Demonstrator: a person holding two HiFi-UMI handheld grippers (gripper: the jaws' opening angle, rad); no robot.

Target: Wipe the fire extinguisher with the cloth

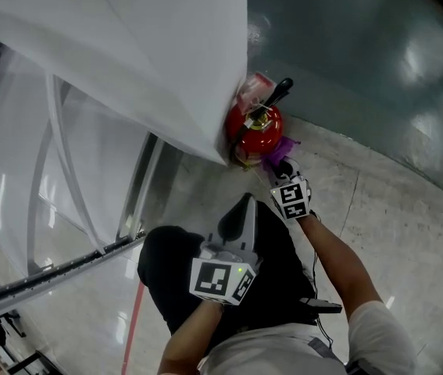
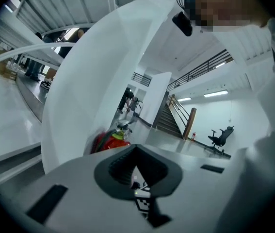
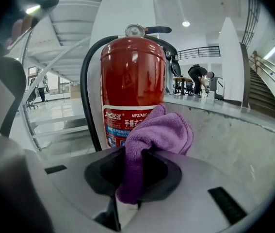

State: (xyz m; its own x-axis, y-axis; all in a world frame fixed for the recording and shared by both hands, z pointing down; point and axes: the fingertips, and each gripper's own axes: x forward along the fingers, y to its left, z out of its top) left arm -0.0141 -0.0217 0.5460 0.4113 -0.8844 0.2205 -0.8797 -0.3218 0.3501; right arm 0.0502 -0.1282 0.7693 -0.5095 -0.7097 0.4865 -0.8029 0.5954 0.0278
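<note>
A red fire extinguisher (image 1: 254, 127) with a black handle and hose stands on the floor against a slanted white panel. My right gripper (image 1: 282, 165) is just in front of it, shut on a purple cloth (image 1: 281, 147). In the right gripper view the purple cloth (image 3: 159, 132) bunches out of the shut gripper (image 3: 132, 171), its top touching the label of the extinguisher (image 3: 133, 86). My left gripper (image 1: 235, 219) hangs back nearer my body, shut with nothing in it. In the left gripper view that gripper (image 2: 136, 171) points toward the extinguisher (image 2: 109, 141).
A large slanted white panel (image 1: 127, 53) overhangs the extinguisher on the left. A dark glossy wall (image 1: 346, 45) rises behind it. A metal rail (image 1: 41, 276) and a red floor line (image 1: 135, 319) lie at lower left. Stairs (image 2: 176, 118) and an office chair (image 2: 222, 135) stand far off.
</note>
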